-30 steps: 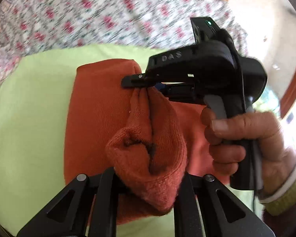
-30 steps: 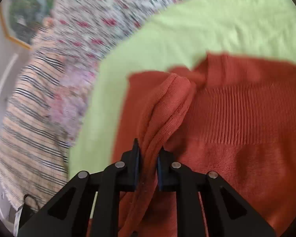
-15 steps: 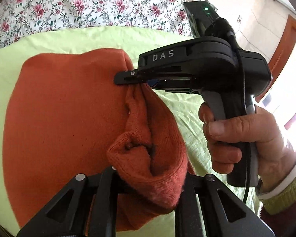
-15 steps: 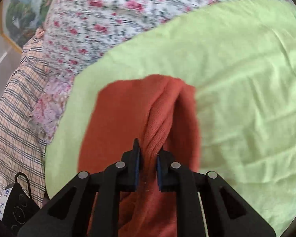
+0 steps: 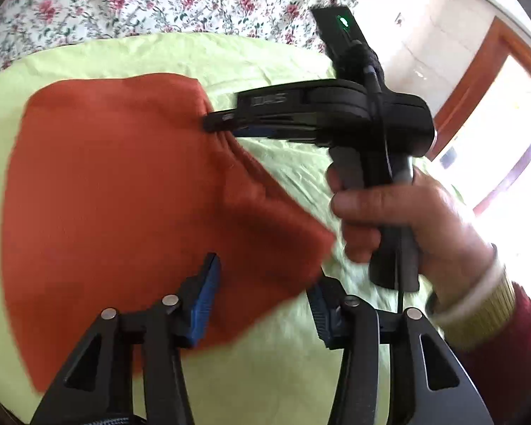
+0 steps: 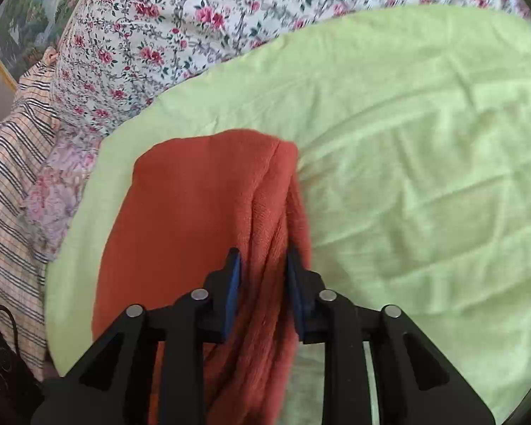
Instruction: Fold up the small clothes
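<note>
- Lying folded on the green sheet (image 6: 407,134), the orange sweater (image 5: 116,184) sits below the floral cover (image 6: 180,28).
- Left claw (image 5: 265,294): jaws opening, spread wide; a sweater corner lies between the pads without being pressed.
- Right claw (image 6: 263,276): jaws opening; a bunched sweater edge sits between the pads, no longer pinched.
- Right hand (image 5: 400,212) grips the claw handle.

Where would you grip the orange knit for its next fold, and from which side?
Probably the bunched edge of the orange knit beside the bare green sheet. It ridges up there, so fingers can straddle it from above; elsewhere the knit lies flat.
</note>
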{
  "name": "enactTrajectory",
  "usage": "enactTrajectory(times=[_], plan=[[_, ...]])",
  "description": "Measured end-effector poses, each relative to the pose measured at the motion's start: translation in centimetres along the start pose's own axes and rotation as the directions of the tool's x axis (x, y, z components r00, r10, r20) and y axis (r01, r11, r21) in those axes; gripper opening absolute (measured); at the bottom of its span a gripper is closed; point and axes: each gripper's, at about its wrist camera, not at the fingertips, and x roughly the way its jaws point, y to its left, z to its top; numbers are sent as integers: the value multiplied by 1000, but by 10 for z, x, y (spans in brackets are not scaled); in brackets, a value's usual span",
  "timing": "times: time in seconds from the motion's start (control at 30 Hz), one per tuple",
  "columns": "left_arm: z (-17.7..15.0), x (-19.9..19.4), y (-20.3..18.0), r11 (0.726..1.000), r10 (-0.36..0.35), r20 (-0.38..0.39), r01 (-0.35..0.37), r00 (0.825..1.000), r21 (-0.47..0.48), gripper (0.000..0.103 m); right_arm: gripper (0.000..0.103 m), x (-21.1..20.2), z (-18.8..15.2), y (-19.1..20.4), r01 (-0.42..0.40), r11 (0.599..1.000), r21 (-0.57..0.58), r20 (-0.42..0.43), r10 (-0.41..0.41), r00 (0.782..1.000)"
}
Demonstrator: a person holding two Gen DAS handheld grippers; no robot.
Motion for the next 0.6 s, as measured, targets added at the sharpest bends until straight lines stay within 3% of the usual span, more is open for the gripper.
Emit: enactTrajectory(times=[0.07, 0.23, 0.3, 0.4, 0.5, 0.6], plan=[[-12, -21, 9, 1000, 8, 15, -8, 1000, -6, 57, 33, -14, -4, 0, 30, 999, 13, 11, -30, 999], [-28, -59, 58, 992, 87, 44, -83, 995, -93, 70, 77, -37, -21, -3, -37, 998, 54, 27, 36, 999], [-29, -67, 83, 982, 124, 51, -116, 991, -147, 76, 79, -36, -29, -1, -82, 995, 58, 10, 81, 997], [-24, -65, 129, 953, 157, 36, -142, 987, -268, 77, 79, -25, -36, 5, -101, 994, 49, -29, 102, 994], [-12, -52, 168, 928, 77, 8, -69, 997, -367, 77, 79, -8, -38, 5, -98, 994, 50, -66, 101, 993], [3, -27, 189, 909, -13, -20, 3, 1000, -416, 77, 79, 5, -35, 1, -145, 986, 87, -70, 151, 986]])
